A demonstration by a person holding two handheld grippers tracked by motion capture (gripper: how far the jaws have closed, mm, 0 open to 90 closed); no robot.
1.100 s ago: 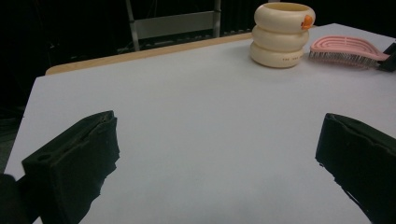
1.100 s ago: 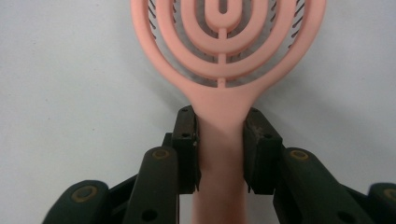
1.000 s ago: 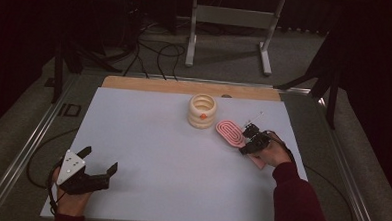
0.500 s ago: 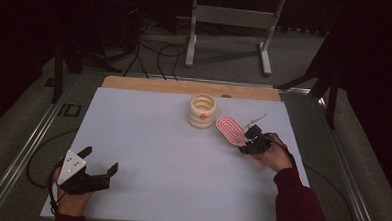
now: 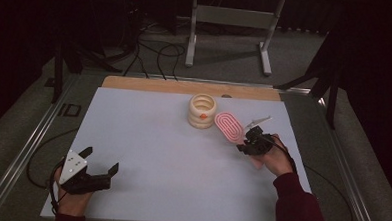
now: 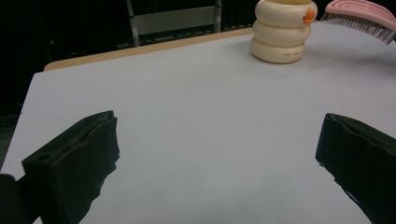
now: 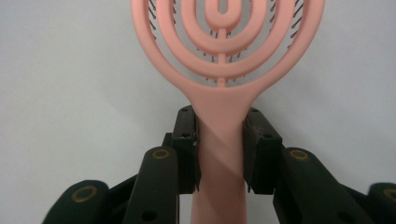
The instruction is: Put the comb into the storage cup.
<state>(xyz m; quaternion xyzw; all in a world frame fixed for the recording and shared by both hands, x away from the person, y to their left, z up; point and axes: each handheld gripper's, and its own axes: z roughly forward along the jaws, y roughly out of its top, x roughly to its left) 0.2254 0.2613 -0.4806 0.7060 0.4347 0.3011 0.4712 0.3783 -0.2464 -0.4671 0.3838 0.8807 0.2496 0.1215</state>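
Note:
A pink hairbrush [image 5: 229,125] with a looped, vented head hangs just above the white table [image 5: 147,138], right of centre. My right gripper [image 5: 243,141] is shut on its handle; in the right gripper view the two pads [image 7: 187,149] press the handle of the hairbrush [image 7: 219,116] from both sides. A cream holder of stacked rings [image 5: 202,111] with an orange spot stands just left of the brush head. It also appears in the left gripper view as the cream holder [image 6: 282,30], with the brush [image 6: 359,16] beside it. My left gripper [image 5: 100,165] rests open at the table's front left, nothing between its jaws.
A wooden strip [image 5: 185,86] runs along the table's far edge. Beyond it stand a grey metal frame [image 5: 233,22] and cables [image 5: 151,48] on the floor. A metal rail [image 5: 27,148] borders the table's left side.
My right gripper has lifted the hairbrush slightly and carried it a little toward the cream holder. The left gripper has stayed where it was.

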